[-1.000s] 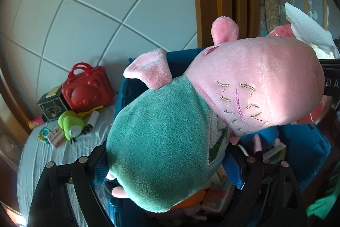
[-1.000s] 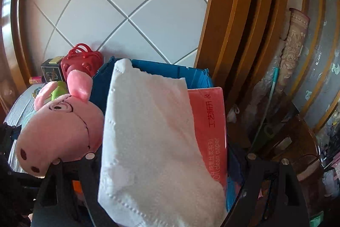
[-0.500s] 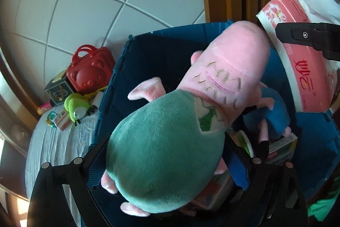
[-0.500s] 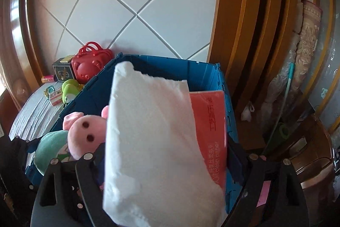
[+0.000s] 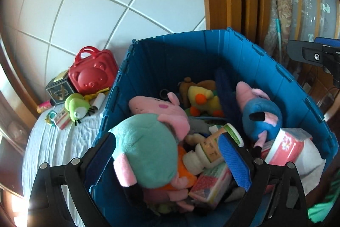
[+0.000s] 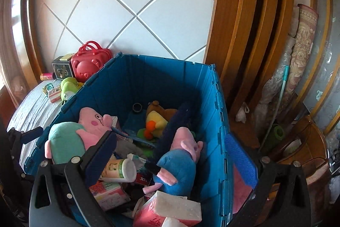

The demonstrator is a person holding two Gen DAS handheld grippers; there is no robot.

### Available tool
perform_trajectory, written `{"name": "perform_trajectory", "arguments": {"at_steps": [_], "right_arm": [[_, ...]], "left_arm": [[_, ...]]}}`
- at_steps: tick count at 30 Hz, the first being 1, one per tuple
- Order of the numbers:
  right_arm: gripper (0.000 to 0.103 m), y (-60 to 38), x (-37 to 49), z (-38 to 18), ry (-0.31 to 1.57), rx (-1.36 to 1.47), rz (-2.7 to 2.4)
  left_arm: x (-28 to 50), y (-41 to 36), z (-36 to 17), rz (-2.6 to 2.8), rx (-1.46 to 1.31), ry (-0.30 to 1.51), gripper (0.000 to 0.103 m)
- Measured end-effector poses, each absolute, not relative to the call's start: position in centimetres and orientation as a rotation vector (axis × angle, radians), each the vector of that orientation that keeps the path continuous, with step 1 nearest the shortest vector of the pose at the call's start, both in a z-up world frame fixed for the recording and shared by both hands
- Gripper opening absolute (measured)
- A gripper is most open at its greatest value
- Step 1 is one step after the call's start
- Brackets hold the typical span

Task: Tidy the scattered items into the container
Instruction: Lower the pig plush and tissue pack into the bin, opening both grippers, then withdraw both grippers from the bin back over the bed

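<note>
Both grippers, left [image 5: 167, 154] and right [image 6: 170, 154], hang spread and empty over the blue bin [image 5: 265, 69]. The green-dressed pig plush [image 5: 146, 150] lies inside, the tissue pack [image 5: 284, 148] too. Beside the bin, the green frog plush [image 5: 74, 105] looks soft and light; it probably grips best around its body.

Little legible print. A red pack [image 6: 142, 178] inside the blue crate [image 6: 214, 120], under the white bottle [image 6: 119, 170], shows "10N". The pink tissue pack [image 6: 153, 217] at the crate's near edge bears white characters, unreadable. Bottle label too blurred.
</note>
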State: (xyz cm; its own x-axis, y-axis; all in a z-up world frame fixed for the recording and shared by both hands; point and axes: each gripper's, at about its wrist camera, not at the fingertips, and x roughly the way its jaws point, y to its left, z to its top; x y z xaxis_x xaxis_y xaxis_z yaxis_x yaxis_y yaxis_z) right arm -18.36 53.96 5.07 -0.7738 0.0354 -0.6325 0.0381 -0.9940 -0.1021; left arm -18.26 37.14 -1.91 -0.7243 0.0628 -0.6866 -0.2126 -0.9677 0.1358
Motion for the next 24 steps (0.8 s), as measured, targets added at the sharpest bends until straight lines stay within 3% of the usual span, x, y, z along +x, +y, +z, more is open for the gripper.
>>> {"name": "perform_trajectory", "arguments": {"at_steps": [24], "right_arm": [[0.103, 50.0, -13.4, 3.8, 0.192, 1.102, -2.936]], "left_arm": [[-12.8, 32.9, -1.7, 2.784, -1.071, 0.26, 0.098]]}}
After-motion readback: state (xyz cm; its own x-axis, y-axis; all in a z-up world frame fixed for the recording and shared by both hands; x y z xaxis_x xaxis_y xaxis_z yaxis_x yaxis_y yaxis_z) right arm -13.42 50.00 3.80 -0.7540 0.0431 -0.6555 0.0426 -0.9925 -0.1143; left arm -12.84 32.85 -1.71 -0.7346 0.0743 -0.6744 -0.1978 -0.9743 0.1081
